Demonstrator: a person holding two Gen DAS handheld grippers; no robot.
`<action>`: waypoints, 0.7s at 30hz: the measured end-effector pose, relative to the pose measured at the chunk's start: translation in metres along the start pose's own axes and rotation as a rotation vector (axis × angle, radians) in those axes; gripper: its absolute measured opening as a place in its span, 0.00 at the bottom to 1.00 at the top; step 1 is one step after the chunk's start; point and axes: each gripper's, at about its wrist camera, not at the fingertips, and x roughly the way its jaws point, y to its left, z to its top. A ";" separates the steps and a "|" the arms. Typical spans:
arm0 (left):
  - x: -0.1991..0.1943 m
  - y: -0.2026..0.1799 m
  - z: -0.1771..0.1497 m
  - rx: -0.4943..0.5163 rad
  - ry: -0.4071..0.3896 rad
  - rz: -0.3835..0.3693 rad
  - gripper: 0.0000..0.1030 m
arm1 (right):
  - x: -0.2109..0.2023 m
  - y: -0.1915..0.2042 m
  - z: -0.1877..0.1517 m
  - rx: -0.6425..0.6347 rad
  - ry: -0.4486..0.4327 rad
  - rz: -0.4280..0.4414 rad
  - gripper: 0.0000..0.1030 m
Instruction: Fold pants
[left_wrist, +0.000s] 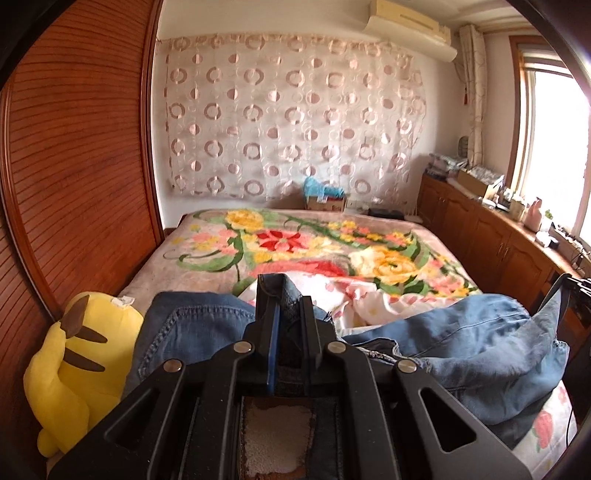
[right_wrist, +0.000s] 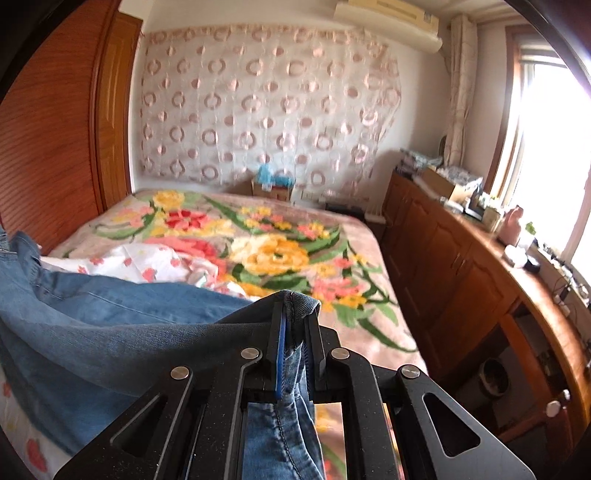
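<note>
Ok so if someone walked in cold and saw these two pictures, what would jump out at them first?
Probably the blue jeans, pinched in both the left tool and the right tool and held up over the near end of the bed. Next, the bright floral blanket spread across the bed behind them. Then the yellow plush toy, wedged at the left against the wooden wardrobe.

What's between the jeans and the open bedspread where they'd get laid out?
Both claws, left and right, are shut on the blue denim jeans. A crumpled white floral sheet lies on the floral plush bedspread just ahead. Yellow plush toy sits off to the left.
</note>
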 end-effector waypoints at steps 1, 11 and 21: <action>0.003 0.000 -0.002 -0.001 0.007 0.002 0.10 | 0.009 0.003 -0.002 -0.005 0.018 0.002 0.08; 0.004 -0.002 -0.016 0.023 0.040 0.023 0.15 | 0.035 0.014 0.010 -0.028 0.076 0.018 0.08; -0.021 0.006 -0.012 0.014 -0.007 -0.018 0.55 | 0.060 0.004 0.019 0.008 0.086 -0.018 0.08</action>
